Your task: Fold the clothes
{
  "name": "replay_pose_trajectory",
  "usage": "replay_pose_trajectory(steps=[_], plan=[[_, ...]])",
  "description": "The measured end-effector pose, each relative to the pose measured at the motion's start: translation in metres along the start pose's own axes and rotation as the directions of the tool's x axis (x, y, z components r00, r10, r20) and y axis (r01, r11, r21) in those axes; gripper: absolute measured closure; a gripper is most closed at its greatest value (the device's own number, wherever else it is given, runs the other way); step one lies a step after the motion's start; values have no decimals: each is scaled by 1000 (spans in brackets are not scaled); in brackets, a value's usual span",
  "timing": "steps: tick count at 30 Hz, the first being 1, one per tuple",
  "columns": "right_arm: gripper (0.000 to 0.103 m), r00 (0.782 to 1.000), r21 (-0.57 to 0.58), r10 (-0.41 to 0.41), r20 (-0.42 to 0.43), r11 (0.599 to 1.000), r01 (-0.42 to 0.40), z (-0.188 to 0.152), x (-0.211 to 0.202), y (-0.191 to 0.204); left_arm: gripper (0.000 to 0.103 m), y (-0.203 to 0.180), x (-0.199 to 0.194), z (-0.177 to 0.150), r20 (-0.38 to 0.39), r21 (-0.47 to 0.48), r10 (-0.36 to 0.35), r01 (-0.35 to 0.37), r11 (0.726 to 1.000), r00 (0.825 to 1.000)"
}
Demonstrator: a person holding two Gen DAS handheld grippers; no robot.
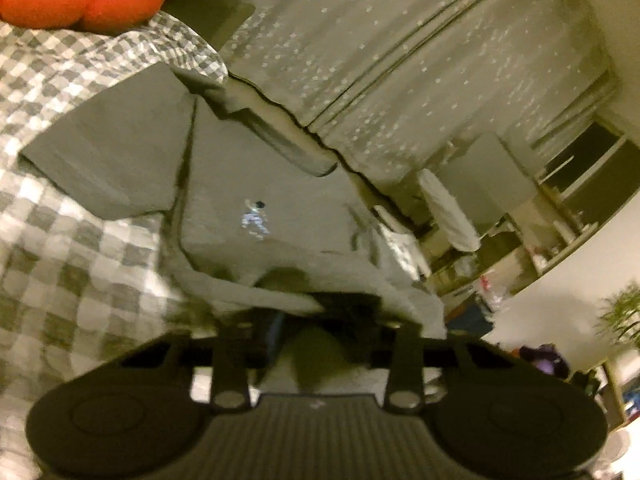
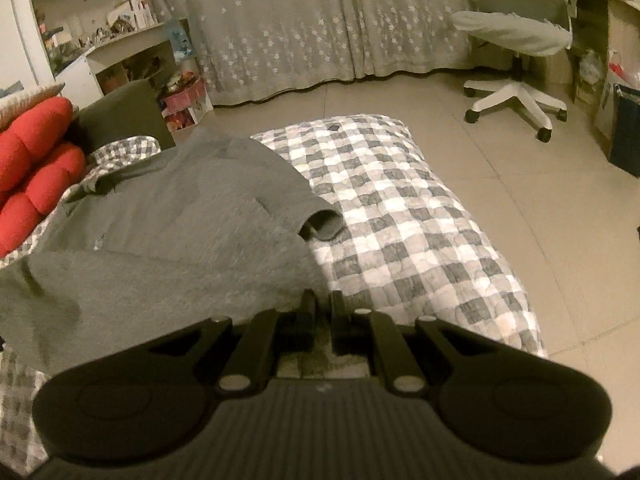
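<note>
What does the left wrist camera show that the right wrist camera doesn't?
Only the left wrist view shows the small printed figure on the grey shirt and a potted plant at the far right. Only the right wrist view shows the shelves of clutter on the left and the chair's wheeled white base. Both show the shirt spread on the checked quilt, the red cushion, the star-patterned curtain, and cloth at each view's own tongs: left tongs, right tongs.
</note>
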State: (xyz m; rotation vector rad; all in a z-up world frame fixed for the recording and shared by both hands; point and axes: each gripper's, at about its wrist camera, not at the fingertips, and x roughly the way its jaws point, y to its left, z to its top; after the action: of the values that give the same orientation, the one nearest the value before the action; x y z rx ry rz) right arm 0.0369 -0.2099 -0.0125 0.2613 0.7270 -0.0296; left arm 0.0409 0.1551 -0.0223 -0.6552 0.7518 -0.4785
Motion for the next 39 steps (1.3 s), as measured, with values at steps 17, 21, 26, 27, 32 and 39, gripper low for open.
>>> replay_pose_trajectory(steps=[17, 21, 26, 27, 32, 39], plan=[[95, 980, 55, 167, 110, 983, -174, 9, -54, 2, 59, -16, -10, -11, -26, 27, -44, 44, 999, 999], [95, 971, 24, 196, 134, 979, -201, 12, -69, 10, 95, -31, -23, -11, 23, 117, 0, -2, 993, 1000], [95, 957, 0, 236, 167, 971, -239, 12, -92, 15, 98, -45, -50, -8, 123, 172, -6, -15, 985, 992], [95, 954, -1, 245, 172, 969, -248, 13, -95, 15, 98, -46, -56, -6, 138, 173, -6, -18, 985, 990], [95, 934, 3, 301, 190, 952, -307, 16, -111, 15, 98, -49, -85, -1, 157, 155, -9, -16, 988, 988], [95, 900, 28, 396, 179, 913, -407, 21, -129, 14, 99, -50, -114, 0, 109, 162, 52, -69, 984, 993]])
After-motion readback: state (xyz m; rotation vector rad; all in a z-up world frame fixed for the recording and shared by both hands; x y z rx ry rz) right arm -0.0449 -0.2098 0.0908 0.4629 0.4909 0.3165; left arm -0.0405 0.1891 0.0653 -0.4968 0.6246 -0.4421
